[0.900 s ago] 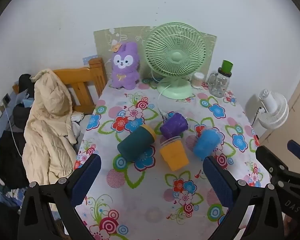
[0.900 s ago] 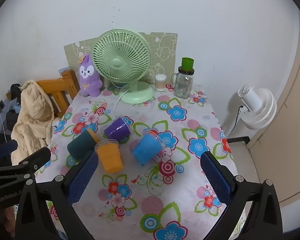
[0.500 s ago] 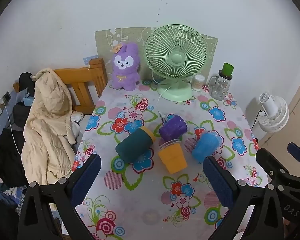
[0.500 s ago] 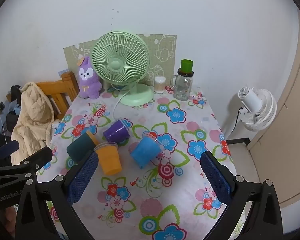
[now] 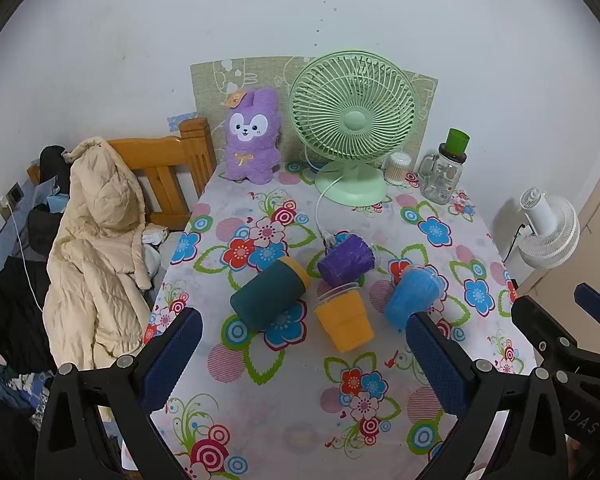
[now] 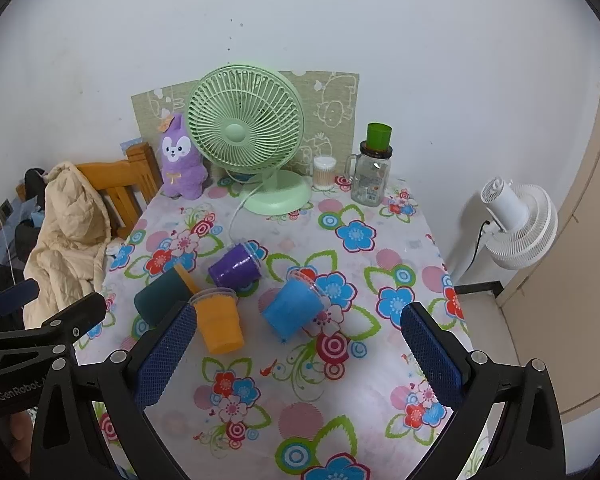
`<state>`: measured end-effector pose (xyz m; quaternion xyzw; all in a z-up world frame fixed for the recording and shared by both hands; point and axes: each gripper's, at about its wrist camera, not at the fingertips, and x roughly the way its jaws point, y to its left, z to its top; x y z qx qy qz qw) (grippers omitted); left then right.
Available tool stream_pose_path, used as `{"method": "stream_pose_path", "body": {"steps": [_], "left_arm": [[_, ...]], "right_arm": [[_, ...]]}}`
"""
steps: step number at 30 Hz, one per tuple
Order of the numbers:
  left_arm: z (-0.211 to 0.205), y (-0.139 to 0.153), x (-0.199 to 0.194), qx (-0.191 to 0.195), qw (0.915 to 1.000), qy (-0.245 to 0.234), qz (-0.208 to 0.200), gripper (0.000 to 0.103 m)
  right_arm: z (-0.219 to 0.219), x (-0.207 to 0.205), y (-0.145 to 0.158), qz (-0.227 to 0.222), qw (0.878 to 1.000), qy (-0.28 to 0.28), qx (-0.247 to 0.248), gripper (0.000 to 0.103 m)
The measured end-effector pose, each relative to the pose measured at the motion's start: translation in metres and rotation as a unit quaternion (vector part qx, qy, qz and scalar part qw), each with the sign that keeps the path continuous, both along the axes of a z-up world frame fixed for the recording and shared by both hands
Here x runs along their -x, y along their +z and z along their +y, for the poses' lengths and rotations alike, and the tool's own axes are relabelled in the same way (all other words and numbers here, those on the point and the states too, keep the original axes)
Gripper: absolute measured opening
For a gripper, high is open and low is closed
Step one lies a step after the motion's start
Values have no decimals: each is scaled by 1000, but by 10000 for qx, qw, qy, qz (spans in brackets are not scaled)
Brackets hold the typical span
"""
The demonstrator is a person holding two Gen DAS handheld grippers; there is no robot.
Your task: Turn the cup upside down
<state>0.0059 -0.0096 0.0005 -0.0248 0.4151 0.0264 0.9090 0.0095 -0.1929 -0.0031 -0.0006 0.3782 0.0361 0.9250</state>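
Several cups lie on their sides in the middle of the flowered table (image 5: 284,408): a dark teal cup (image 5: 268,294) with a yellow rim, a purple cup (image 5: 346,260), an orange cup (image 5: 344,320) and a blue cup (image 5: 412,294). They also show in the right wrist view: the teal cup (image 6: 160,294), the purple cup (image 6: 236,266), the orange cup (image 6: 220,322) and the blue cup (image 6: 296,306). My left gripper (image 5: 304,360) is open and empty, above the table's near part. My right gripper (image 6: 296,360) is open and empty, to the right of it.
A green desk fan (image 5: 354,124), a purple plush toy (image 5: 252,140), a cotton swab jar (image 5: 398,168) and a glass jar with a green lid (image 5: 444,172) stand at the back. A wooden chair with a cream jacket (image 5: 96,248) is left. A white fan (image 5: 548,228) is right.
Both grippers have drawn back and risen slightly, so the table and cups look smaller and farther. The cups have not moved.
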Motion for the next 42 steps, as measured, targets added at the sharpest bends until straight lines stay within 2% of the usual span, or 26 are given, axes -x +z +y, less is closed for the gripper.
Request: {"method": "stream_pose_path", "body": {"steps": [20, 37, 42], "left_arm": [[-2, -2, -6, 65, 10000, 11, 12, 103], [-5, -9, -21, 52, 9997, -201, 153, 103], [-8, -14, -30, -66, 9992, -316, 221, 103]], "right_arm": [[-4, -5, 0, -8, 10000, -8, 26, 103], [-11, -15, -8, 146, 9998, -156, 19, 103], [-12, -24, -13, 244, 9996, -93, -69, 103]]}}
